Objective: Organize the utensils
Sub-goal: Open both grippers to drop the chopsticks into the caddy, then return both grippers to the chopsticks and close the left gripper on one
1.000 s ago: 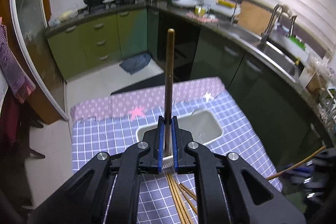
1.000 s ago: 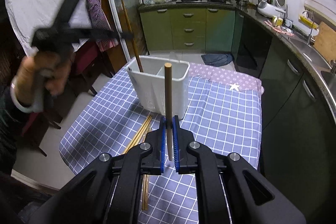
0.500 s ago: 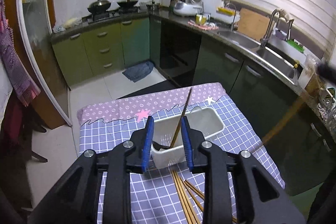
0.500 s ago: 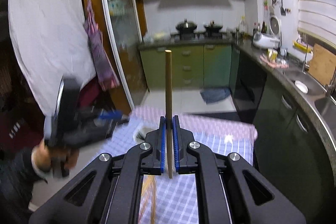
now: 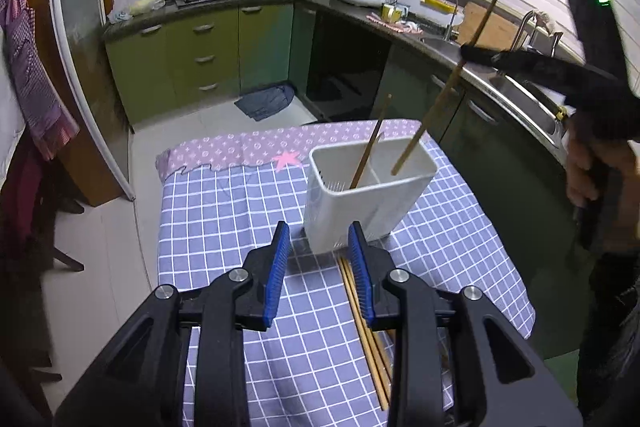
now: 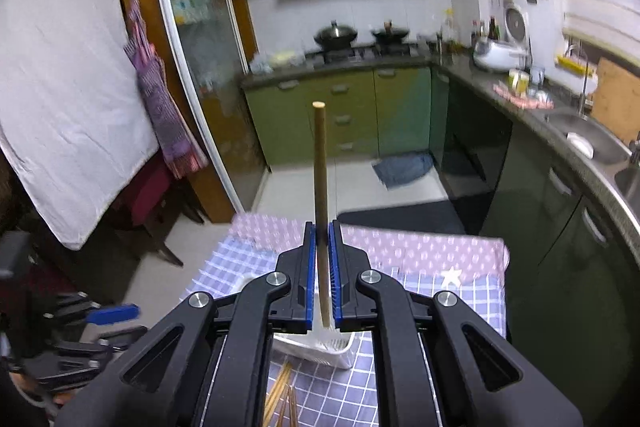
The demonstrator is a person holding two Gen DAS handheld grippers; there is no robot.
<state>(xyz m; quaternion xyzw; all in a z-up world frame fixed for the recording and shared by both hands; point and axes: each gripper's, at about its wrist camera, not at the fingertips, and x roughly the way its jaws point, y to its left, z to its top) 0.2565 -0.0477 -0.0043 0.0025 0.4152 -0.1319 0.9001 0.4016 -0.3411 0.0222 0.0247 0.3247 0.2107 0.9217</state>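
A white two-compartment utensil holder stands on the checked tablecloth. One brown chopstick leans inside its left compartment. My left gripper hovers just short of the holder, open, with nothing between its blue pads. My right gripper is shut on another chopstick, which stands upright in the right wrist view. In the left wrist view that held chopstick slants down from the right, its lower tip at the holder's right compartment. Several loose chopsticks lie on the cloth under the left gripper.
The small table ends close on every side, with tiled floor to the left. Green kitchen cabinets and a dark counter with a sink run behind and to the right. A person's hand holds the right gripper's handle.
The left gripper opened and let go of its chopstick, which now leans in the holder, then drew back. The right gripper rose and carried its chopstick over the holder.
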